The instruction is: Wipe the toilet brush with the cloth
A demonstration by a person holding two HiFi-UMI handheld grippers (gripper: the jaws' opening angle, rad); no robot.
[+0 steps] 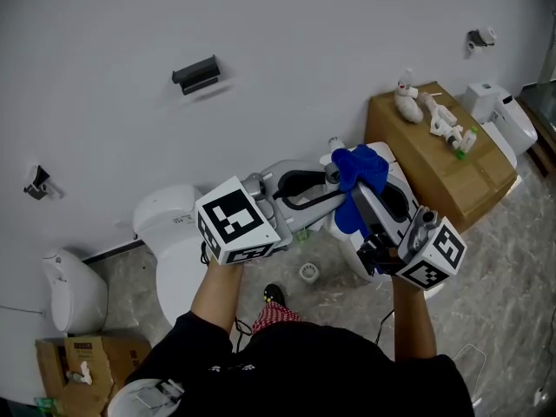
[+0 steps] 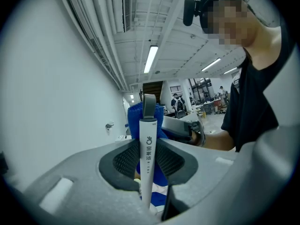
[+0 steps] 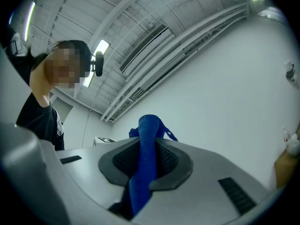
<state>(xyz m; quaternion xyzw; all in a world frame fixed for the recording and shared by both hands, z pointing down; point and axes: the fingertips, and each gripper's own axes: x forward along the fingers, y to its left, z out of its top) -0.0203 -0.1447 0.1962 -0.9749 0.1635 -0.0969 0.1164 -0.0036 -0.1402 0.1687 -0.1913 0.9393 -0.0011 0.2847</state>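
Between my hands, the left gripper pinches the toilet brush handle steady; my right gripper, clamped on the blue cloth, should wrap and stroke along it.

A mock bathroom staged inside a big workshop hall; a toilet and a second toilet stand on a marble-look floor beside a cardboard box; bare ceiling pipes, strip light, distant people.

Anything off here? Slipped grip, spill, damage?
Nothing stands out. The left gripper is clamped on the toilet brush, the right gripper on the blue cloth, and the cloth is bunched against the brush between them. No spill or damage visible.
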